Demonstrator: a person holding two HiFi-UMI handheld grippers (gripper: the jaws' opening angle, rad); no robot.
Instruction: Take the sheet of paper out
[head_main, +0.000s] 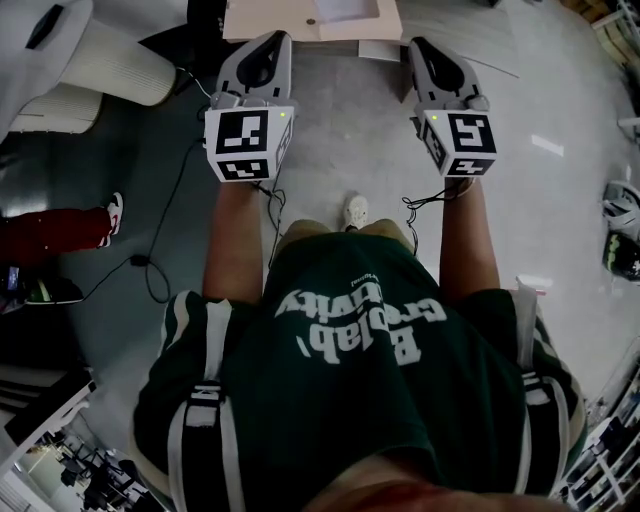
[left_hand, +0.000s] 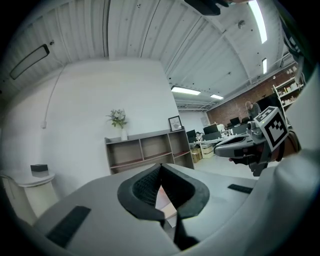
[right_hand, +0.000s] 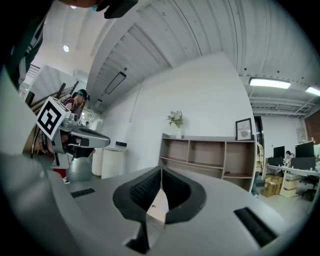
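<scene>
At the top edge of the head view lies a beige flat board or folder (head_main: 290, 22) with a pale sheet of paper (head_main: 350, 8) on it. Both grippers are held level side by side, short of it and over the floor. My left gripper (head_main: 272, 40) has its jaws closed tip to tip with nothing between them (left_hand: 160, 166). My right gripper (head_main: 417, 46) is shut the same way and empty (right_hand: 161, 170). Each gripper view shows the other gripper alongside: the right one (left_hand: 240, 145), the left one (right_hand: 82, 136).
White cylindrical stands (head_main: 120, 65) are at the upper left. Cables (head_main: 150, 270) run over the grey floor, and a bystander's red trouser leg and shoe (head_main: 70, 228) are at the left. A low shelf unit (left_hand: 145, 152) with a plant stands against the far wall.
</scene>
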